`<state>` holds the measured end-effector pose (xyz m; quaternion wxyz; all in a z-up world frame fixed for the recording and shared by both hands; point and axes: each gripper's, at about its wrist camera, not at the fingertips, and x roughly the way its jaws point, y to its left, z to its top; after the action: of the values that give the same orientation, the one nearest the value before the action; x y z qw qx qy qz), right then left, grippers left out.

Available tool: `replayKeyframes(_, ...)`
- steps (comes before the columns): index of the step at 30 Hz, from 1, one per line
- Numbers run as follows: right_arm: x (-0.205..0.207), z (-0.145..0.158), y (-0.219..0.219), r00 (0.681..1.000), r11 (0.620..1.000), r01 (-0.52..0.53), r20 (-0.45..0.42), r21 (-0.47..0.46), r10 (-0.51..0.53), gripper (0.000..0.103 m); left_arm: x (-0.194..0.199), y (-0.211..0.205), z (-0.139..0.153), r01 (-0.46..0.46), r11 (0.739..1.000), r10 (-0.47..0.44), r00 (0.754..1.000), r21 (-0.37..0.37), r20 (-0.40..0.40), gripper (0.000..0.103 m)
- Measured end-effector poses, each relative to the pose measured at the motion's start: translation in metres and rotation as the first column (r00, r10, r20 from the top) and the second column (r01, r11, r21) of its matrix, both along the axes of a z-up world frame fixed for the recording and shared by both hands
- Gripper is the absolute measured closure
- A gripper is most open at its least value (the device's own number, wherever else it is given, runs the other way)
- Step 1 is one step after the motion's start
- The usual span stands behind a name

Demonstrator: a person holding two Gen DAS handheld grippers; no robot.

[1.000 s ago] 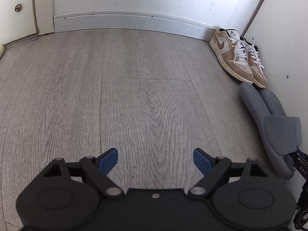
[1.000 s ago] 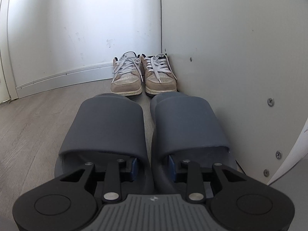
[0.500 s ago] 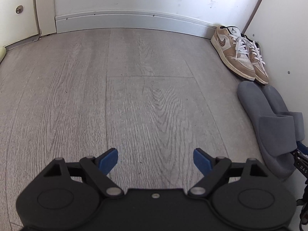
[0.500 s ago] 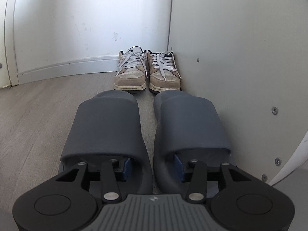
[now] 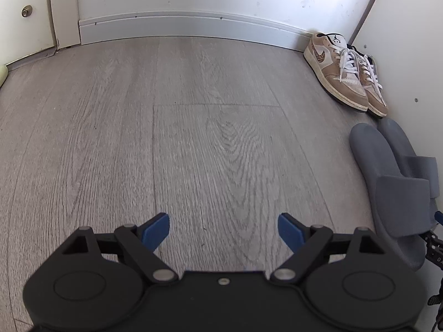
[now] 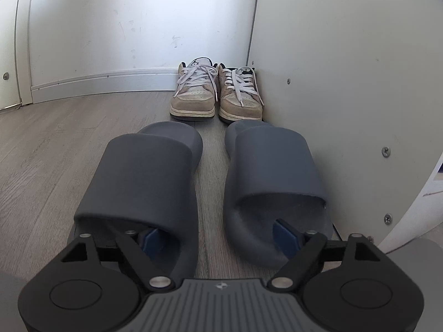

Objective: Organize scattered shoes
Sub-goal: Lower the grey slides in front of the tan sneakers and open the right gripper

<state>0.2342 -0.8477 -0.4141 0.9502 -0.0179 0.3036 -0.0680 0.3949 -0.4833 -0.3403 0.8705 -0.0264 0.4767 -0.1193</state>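
Note:
Two dark grey slides lie side by side on the wood floor, the left slide [image 6: 144, 171] and the right slide [image 6: 274, 166], toes toward a pair of tan sneakers [image 6: 193, 96] in the corner. My right gripper [image 6: 216, 236] sits at their heels with its jaws opening. One blue fingertip is inside each slide, and the slides' inner walls and a strip of floor lie between them. The pads do not press on anything. My left gripper [image 5: 223, 225] is open over bare floor, left of the slides [image 5: 387, 166] and sneakers [image 5: 340, 74].
A white side panel [image 6: 346, 83] with screws runs close along the right slide. A white wall with a skirting board [image 5: 180, 25] closes the back. A door with a small knob [image 5: 26, 11] is at the far left. Grey wood floor [image 5: 166, 124] spreads left of the shoes.
My right gripper's jaws have spread from a narrow pinch on the slides' inner walls to wide apart. The two slides have separated, showing floor between them. The left gripper stays as it was.

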Motion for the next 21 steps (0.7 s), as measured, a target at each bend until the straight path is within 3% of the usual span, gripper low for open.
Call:
replayKeyframes(7,-0.003,0.003,0.002,0.998,0.999,-0.051,-0.027,-0.009,0.051,0.016,-0.001,0.001,0.000,0.007,1.000,-0.008,1.000,-0.004,-0.004,0.017)
replayKeyframes(11,-0.002,0.007,0.006,0.985,0.987,-0.158,-0.065,0.001,0.158,0.015,-0.004,-0.005,0.000,0.042,0.999,-0.042,0.999,0.003,-0.004,0.017)
replayKeyframes(16,0.001,0.009,0.013,0.975,0.979,-0.202,-0.091,0.038,0.205,0.014,-0.016,-0.029,0.003,0.161,0.987,-0.161,0.987,0.018,0.007,0.017)
replayKeyframes(21,0.000,0.008,0.021,0.985,0.988,-0.148,-0.089,0.041,0.151,0.010,-0.031,-0.079,0.006,0.337,0.941,-0.337,0.941,-0.010,0.004,0.017)
